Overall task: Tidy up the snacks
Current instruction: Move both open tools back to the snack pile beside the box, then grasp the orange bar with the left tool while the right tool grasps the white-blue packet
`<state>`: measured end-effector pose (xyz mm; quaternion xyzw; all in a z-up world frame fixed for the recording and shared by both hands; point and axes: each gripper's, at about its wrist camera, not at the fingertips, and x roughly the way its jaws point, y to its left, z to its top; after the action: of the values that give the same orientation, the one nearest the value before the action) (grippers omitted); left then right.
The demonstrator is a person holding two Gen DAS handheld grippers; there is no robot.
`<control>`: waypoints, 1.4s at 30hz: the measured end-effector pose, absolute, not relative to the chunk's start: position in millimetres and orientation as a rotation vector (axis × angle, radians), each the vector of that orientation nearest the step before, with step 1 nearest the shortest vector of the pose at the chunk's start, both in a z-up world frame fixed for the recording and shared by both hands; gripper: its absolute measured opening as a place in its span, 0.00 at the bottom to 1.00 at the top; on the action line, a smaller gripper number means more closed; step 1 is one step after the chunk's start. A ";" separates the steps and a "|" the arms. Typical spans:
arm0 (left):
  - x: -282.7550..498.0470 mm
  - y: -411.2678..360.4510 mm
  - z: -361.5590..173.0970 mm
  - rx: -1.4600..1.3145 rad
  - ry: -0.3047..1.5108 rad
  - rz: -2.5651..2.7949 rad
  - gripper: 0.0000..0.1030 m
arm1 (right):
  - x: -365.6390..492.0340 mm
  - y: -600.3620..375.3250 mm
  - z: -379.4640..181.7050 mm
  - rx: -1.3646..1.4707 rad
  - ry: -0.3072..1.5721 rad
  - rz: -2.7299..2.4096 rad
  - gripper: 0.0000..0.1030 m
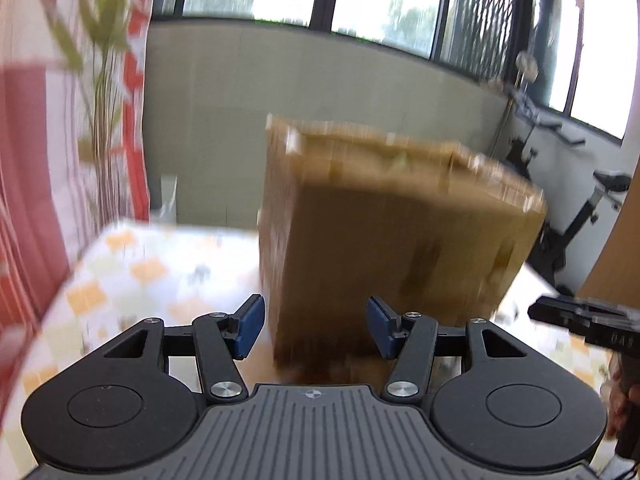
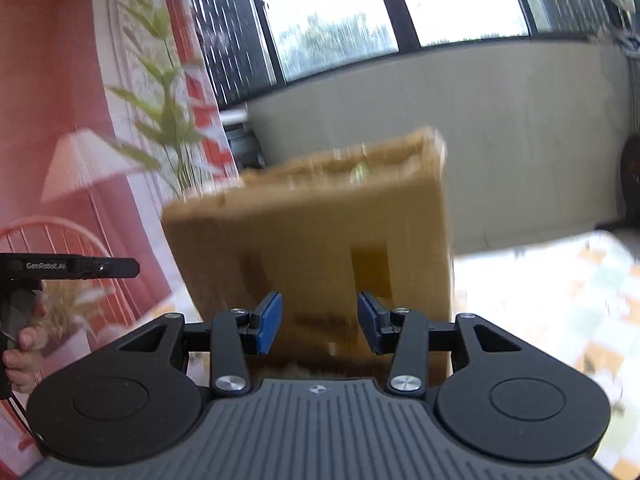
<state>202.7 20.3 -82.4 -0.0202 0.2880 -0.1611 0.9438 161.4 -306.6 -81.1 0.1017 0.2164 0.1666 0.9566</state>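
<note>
A brown cardboard box (image 1: pixel 392 216) is standing open-topped on the desk (image 1: pixel 132 268), right in front of both your grippers; blur is hiding what is lying inside, beyond a faint green speck. You are holding your left gripper (image 1: pixel 316 328) with its blue pads spread apart and empty, just short of the box. Your right gripper (image 2: pixel 319 323) is also gaping empty near the box's cut-out handle (image 2: pixel 370 268). A checkered cloth is covering the desk.
</note>
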 end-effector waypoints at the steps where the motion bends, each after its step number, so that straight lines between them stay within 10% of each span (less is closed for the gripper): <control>1: 201.1 19.6 -92.6 -0.031 0.614 -0.319 0.57 | 162.4 -304.3 -85.9 0.200 0.458 0.346 0.44; 42: 181.0 -1.5 -178.7 -0.077 0.820 -0.301 0.57 | 204.6 -246.3 -153.3 0.034 0.821 0.499 0.69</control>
<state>181.0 -1.5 -178.7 -0.0375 0.3970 -0.1459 0.9054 204.6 -246.3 -153.3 0.0163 0.3948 0.2400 0.8867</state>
